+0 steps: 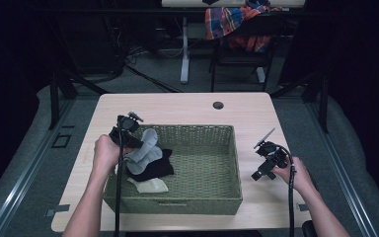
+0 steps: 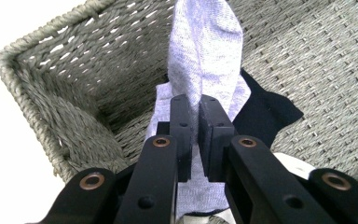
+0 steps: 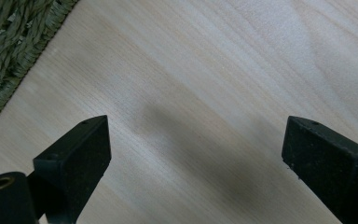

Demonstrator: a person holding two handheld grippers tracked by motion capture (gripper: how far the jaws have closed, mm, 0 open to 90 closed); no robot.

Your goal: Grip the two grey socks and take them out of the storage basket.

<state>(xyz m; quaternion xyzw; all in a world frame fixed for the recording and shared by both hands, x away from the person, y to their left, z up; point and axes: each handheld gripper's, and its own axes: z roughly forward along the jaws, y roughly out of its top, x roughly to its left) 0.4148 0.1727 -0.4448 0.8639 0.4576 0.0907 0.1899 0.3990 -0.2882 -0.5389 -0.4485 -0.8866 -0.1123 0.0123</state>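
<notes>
One woven basket [image 1: 197, 163] sits on the tabletop [image 1: 177, 106]; its left end holds a grey sock [image 2: 205, 60], a black garment [image 1: 159, 168] under it and a pale item [image 1: 150, 185] near the front wall. Rest of the basket floor is bare weave. Left claw [image 2: 199, 135] is clamped tight on the grey sock: soft heathered knit, pinched mid-length, hanging over the basket's left end. Right claw [image 3: 193, 149] hovers wide open over bare tabletop right of the basket, holding nothing.

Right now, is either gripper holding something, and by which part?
The left gripper pinches the grey sock in a fold of its fabric, over the basket. The right gripper is open, holding nothing.
</notes>
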